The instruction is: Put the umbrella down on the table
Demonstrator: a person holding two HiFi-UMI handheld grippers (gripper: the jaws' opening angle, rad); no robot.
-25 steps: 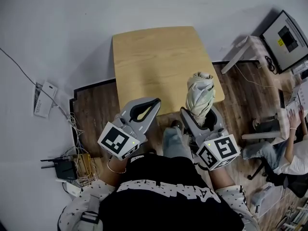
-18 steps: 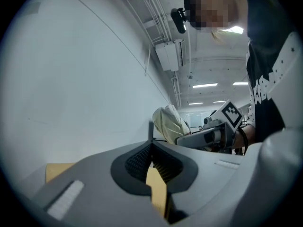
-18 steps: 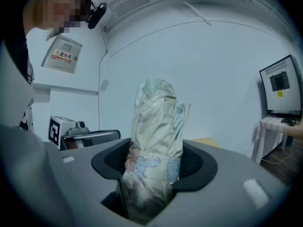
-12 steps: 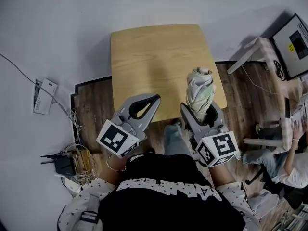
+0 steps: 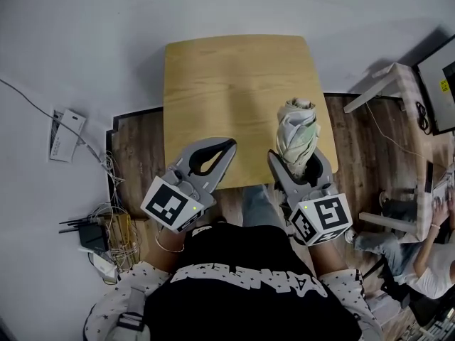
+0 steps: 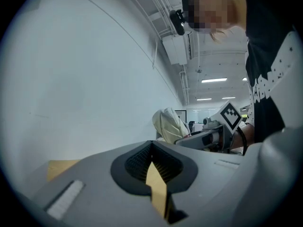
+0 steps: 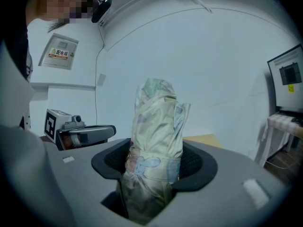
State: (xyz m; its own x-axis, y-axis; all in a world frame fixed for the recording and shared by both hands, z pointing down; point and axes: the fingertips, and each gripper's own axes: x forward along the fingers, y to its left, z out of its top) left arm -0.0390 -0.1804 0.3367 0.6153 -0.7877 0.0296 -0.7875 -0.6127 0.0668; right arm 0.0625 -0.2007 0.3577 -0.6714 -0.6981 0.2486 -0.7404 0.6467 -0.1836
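Observation:
A folded pale green and white umbrella (image 5: 296, 130) stands upright in my right gripper (image 5: 300, 159), which is shut on its lower part, over the near right edge of the wooden table (image 5: 227, 84). In the right gripper view the umbrella (image 7: 156, 126) fills the gap between the jaws of the right gripper (image 7: 154, 162). My left gripper (image 5: 229, 146) hovers over the table's near edge to the left, jaws shut with nothing between them. In the left gripper view the left gripper (image 6: 151, 144) shows its tips meeting, and the umbrella (image 6: 169, 124) shows beyond.
Cables and a router (image 5: 92, 234) lie on the floor at the left, beside a white box (image 5: 67, 135). A white desk (image 5: 387, 84) with a monitor (image 5: 441, 77) stands at the right. A seated person (image 5: 426, 261) is at the lower right.
The head view has shifted a little, so the table sits lower and more central. Both grippers and the umbrella hold about the same place over the table's near edge.

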